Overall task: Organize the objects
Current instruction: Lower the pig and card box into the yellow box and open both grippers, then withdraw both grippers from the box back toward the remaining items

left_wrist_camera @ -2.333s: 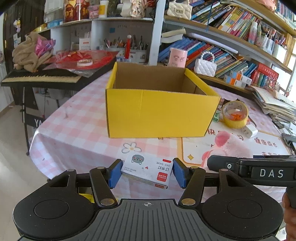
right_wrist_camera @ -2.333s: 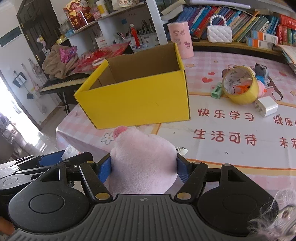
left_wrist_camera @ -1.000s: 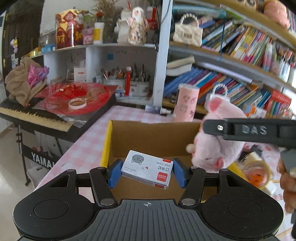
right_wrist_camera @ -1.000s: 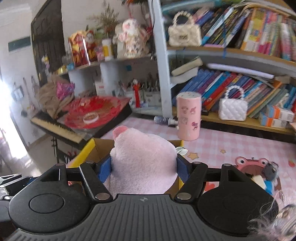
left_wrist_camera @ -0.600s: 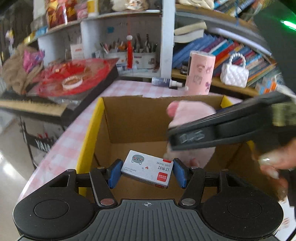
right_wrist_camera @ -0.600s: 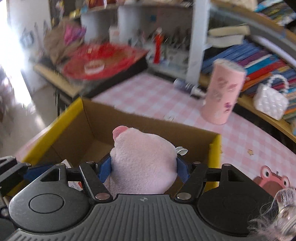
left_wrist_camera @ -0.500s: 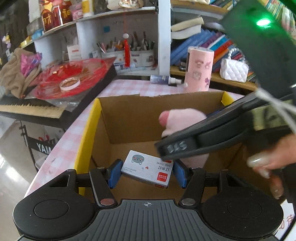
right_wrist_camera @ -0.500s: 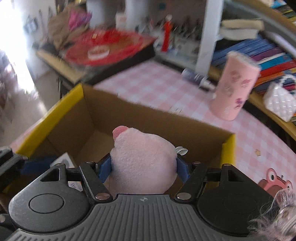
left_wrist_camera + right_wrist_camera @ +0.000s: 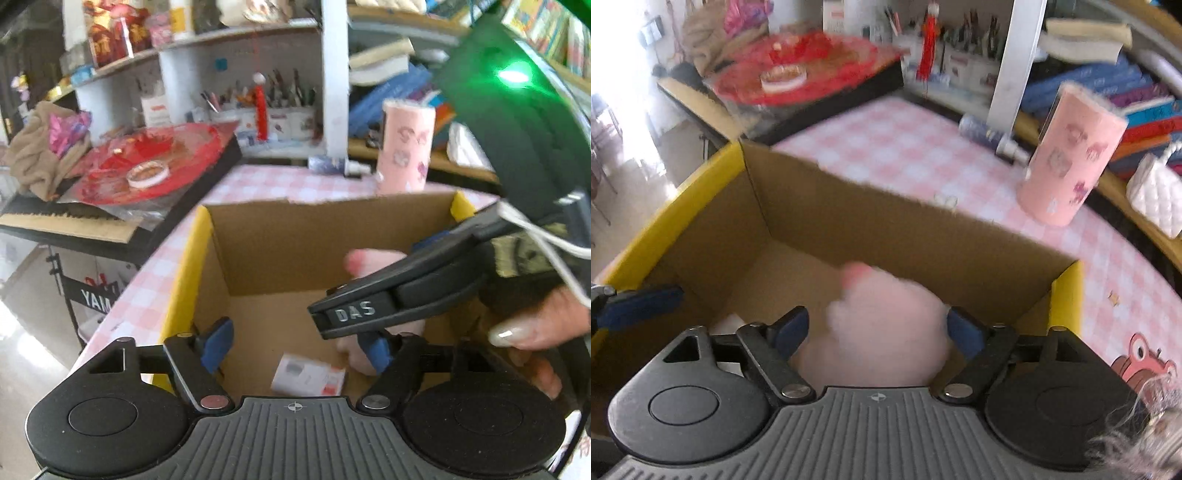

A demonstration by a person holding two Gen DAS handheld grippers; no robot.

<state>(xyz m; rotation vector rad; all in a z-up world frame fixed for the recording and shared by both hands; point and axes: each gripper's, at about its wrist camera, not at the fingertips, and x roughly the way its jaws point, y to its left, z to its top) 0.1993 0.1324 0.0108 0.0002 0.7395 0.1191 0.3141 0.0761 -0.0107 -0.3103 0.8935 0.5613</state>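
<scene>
A yellow cardboard box (image 9: 188, 258) stands open on the pink checked table; it also shows in the right wrist view (image 9: 713, 170). My left gripper (image 9: 295, 345) is open over the box, and the small white card pack (image 9: 308, 376) lies blurred below it inside the box. My right gripper (image 9: 877, 330) is open above the box, and the pink plush toy (image 9: 886, 328) sits blurred between and below its fingers, free of the pads. In the left wrist view the right gripper body (image 9: 399, 295) covers most of the plush (image 9: 373, 260).
A pink patterned cylinder (image 9: 1071, 155) stands behind the box, with a small bottle (image 9: 986, 134) lying beside it. A keyboard with red wrapping (image 9: 147, 173) is at the left. Bookshelves (image 9: 388, 96) rise behind. A white quilted purse (image 9: 1156, 195) sits at the right.
Both grippers have opened over the box. The card pack has dropped from the left gripper into the box, and the plush has dropped from the right gripper.
</scene>
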